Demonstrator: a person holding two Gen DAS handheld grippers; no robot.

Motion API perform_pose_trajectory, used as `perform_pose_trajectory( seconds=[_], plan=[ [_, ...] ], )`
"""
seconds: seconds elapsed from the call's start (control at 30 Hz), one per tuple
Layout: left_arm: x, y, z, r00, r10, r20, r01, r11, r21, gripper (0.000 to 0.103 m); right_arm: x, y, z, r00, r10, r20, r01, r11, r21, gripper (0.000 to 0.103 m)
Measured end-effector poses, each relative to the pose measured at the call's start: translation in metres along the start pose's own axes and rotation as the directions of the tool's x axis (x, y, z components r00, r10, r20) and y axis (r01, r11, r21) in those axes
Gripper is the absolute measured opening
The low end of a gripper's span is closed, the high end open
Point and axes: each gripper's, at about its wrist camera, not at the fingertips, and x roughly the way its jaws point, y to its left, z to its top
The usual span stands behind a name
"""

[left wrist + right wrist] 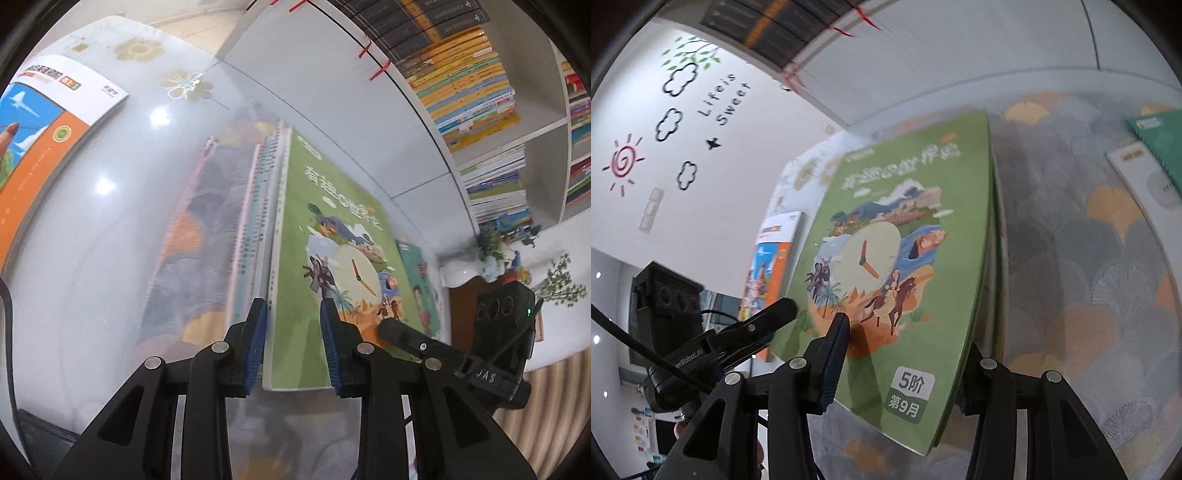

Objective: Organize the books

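A green book with a clock picture on its cover is held up on edge above the patterned carpet, with several thinner books stacked behind it. My left gripper is shut on the near edge of this stack, its blue pads on both sides. My right gripper is shut on the same green book from the other end, one finger over the cover and one behind. An orange and blue book lies on the glossy white table.
A white bookshelf full of stacked books stands at the right. A green notebook and a white book lie on the carpet. The orange and blue book also shows in the right wrist view. A white vase with flowers stands near the shelf.
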Motion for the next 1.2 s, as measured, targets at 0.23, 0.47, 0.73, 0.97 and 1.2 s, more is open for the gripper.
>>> perform_pose_trajectory(
  seconds=[0.23, 0.47, 0.73, 0.97, 1.2],
  plan=[
    [-0.001, 0.001, -0.004, 1.0, 0.023, 0.018, -0.023, 1.0, 0.002, 0.025, 0.004, 0.01, 0.002, 0.998, -0.058, 0.01, 0.058, 0.996, -0.065, 0.05],
    [-0.011, 0.0, -0.011, 0.997, 0.069, 0.04, -0.07, 0.998, 0.0, 0.025, 0.006, 0.015, 0.0, 0.996, -0.091, -0.014, 0.088, 0.986, -0.145, 0.054],
    [-0.019, -0.048, -0.054, 0.993, 0.119, -0.001, -0.117, 0.98, 0.163, 0.031, -0.041, -0.023, -0.061, 0.995, -0.083, -0.062, 0.078, 0.993, -0.092, 0.058],
    [0.026, -0.125, -0.111, 0.987, 0.075, -0.14, -0.034, 0.961, 0.273, 0.033, -0.111, -0.138, -0.148, 0.997, -0.059, -0.049, 0.068, 0.972, 0.225, 0.058],
    [0.085, -0.211, -0.181, 0.963, 0.087, -0.255, 0.007, 0.938, 0.348, 0.033, -0.186, -0.206, -0.168, 0.967, -0.253, 0.034, 0.234, 0.931, 0.28, 0.058]
  ],
)
